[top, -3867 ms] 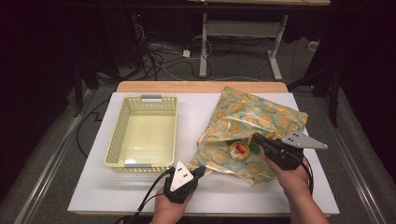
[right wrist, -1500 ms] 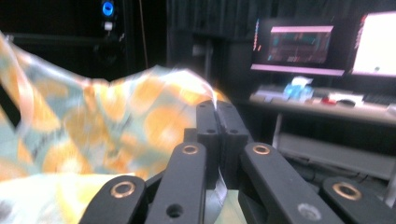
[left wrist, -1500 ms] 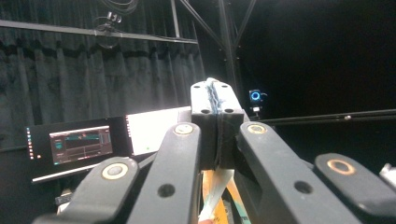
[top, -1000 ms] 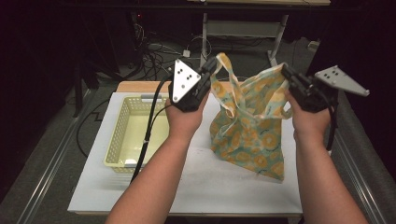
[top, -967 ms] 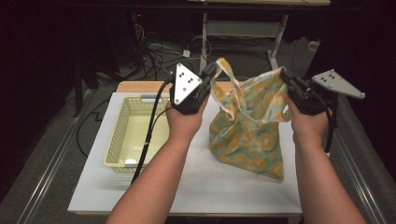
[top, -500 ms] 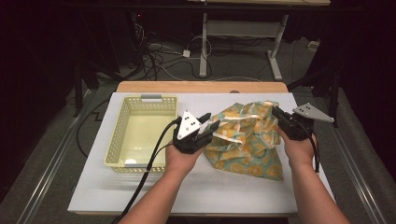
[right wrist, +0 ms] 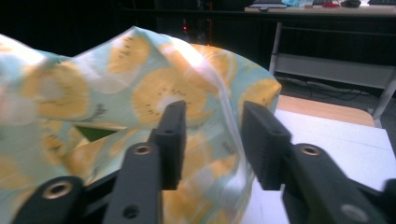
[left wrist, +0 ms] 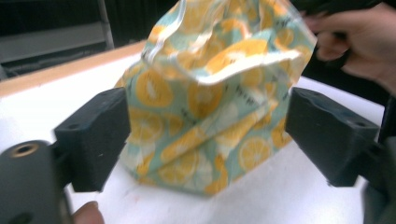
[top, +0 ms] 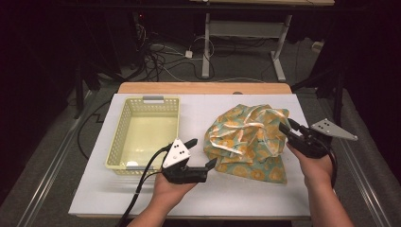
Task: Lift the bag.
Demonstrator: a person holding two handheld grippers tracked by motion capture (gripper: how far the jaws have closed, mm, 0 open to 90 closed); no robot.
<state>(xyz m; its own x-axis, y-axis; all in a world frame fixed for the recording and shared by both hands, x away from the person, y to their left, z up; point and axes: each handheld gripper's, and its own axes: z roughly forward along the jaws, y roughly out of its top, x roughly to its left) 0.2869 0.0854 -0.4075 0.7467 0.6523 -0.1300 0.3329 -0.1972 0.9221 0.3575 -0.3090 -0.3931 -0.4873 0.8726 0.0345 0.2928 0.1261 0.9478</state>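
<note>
A cloth bag (top: 246,142) printed with orange fruit slices on pale green lies slumped on the white table, its cream handles loose on top. My left gripper (top: 202,152) sits at the bag's left edge. Its jaws have just been opening and stand wide, and the bag (left wrist: 205,93) rises just beyond them, untouched. My right gripper (top: 288,127) is at the bag's right edge. Its jaws have also just been opening and stand partly apart. A pale strap of the bag (right wrist: 140,93) hangs loosely between them, without the pads pressing on it.
A pale yellow plastic basket (top: 120,137) stands at the left of the white table top (top: 236,198). A wooden strip (top: 203,88) runs along the far edge. Cables and desk legs lie on the dark floor beyond.
A second ago both grippers held the bag up by its top. Both hands have come down, the bag has sunk onto the table and both grippers have let go.
</note>
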